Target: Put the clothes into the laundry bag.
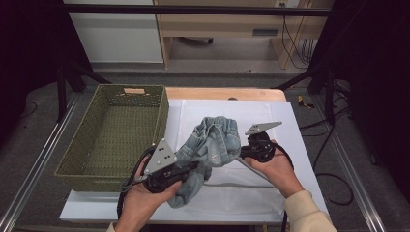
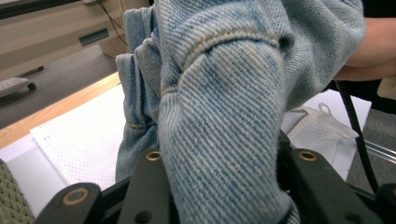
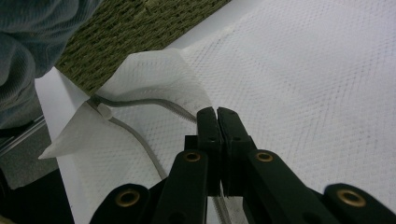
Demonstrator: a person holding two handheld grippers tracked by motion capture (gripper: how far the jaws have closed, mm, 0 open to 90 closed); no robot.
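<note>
One green wicker basket (image 1: 116, 133) beside white mesh bag (image 1: 270, 125); jeans (image 1: 212, 145) outside both.

In the high view, the denim garment (image 1: 212, 145) covered the tips of the left gripper (image 1: 186, 170), so how its jaws stood could not be read there. In the left gripper view the cloth swallowed the gap between the jaws and ran off the top edge, and the other hand (image 2: 369, 51) was cut by the right edge. The right gripper's (image 3: 217, 114) closed jaws hid whether they pinched the zipper edge of the white mesh bag (image 3: 154, 88). The green basket (image 3: 135, 32) was cut off by that frame's top, and the garment in its corner was blurred.
</note>
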